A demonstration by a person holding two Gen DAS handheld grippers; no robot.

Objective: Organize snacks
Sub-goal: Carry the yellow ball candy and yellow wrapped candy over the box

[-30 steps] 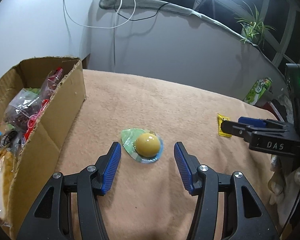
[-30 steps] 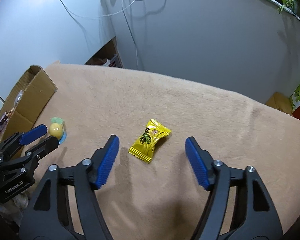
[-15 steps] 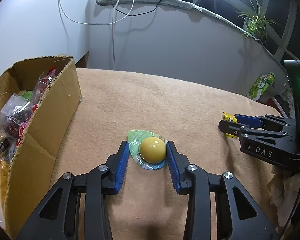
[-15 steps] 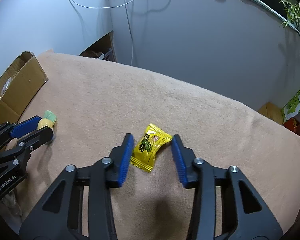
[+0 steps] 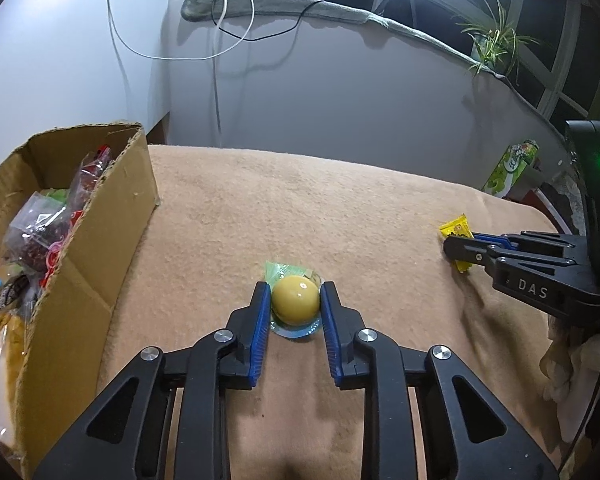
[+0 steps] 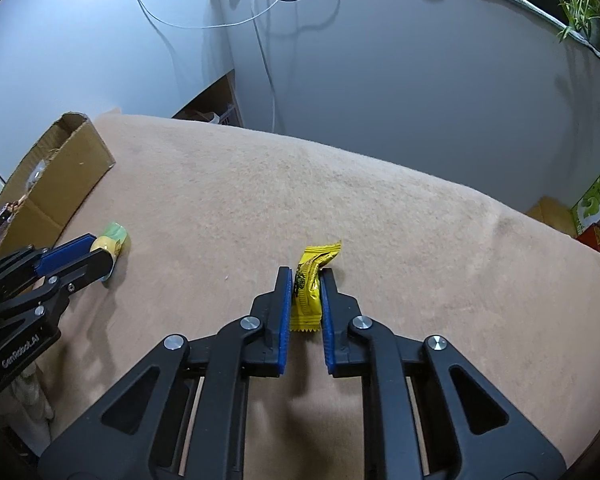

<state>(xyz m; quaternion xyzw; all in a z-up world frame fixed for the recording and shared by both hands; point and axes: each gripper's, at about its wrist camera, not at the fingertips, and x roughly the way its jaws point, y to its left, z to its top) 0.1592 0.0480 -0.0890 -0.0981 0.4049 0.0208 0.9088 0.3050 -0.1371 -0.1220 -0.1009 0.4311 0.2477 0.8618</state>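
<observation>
A yellow jelly cup with a green foil lid lies on the tan blanket. My left gripper has its jaws closing on the cup, and both blue pads touch its sides. In the right wrist view the same cup shows at the left, between the left gripper's fingertips. A yellow candy wrapper is squeezed upright between the pads of my right gripper, which is shut on it. From the left wrist view the candy peeks out beside the right gripper.
An open cardboard box holding several snack bags stands at the blanket's left edge, and it also shows as the box in the right wrist view. A green carton stands off the far right edge. Grey walls and hanging cables lie behind.
Both grippers have closed from wide open. The left pads came in onto the jelly cup; the right pads pinched the yellow candy and tipped it upright.
</observation>
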